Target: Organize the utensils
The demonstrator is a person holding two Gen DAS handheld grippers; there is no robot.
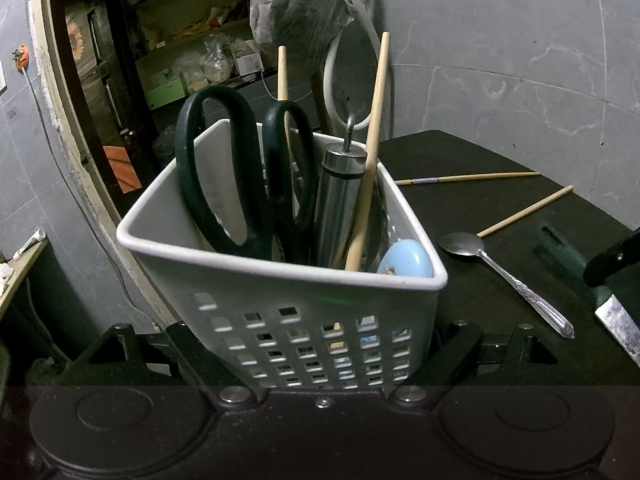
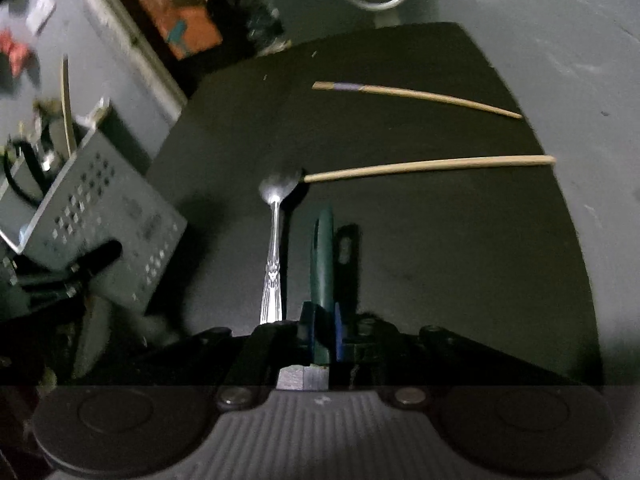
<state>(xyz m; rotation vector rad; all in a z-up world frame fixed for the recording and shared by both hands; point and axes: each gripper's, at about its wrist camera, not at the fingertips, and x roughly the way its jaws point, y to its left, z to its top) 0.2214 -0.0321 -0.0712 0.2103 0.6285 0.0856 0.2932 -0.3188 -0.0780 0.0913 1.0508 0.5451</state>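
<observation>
A white perforated basket (image 1: 280, 264) sits between the fingers of my left gripper (image 1: 324, 344), which is shut on its lower walls. It holds black scissors (image 1: 240, 176), a steel cylinder (image 1: 340, 200), two chopsticks and a pale blue item (image 1: 406, 260). On the dark table (image 1: 480, 152) lie a spoon (image 1: 504, 276) and two loose chopsticks (image 1: 468, 178) (image 1: 524, 210). My right gripper (image 2: 332, 224) is shut on a knife (image 2: 346, 256) with a black handle, just right of the spoon (image 2: 274, 248). The knife blade (image 1: 618, 322) shows at the right edge of the left wrist view.
The basket (image 2: 108, 216) stands at the table's left edge, blurred in the right wrist view. Grey marbled walls close the back and right. Behind the basket hang a plastic bag (image 1: 300, 4) and a white hose (image 1: 332, 88). An open doorway with shelves is at the left.
</observation>
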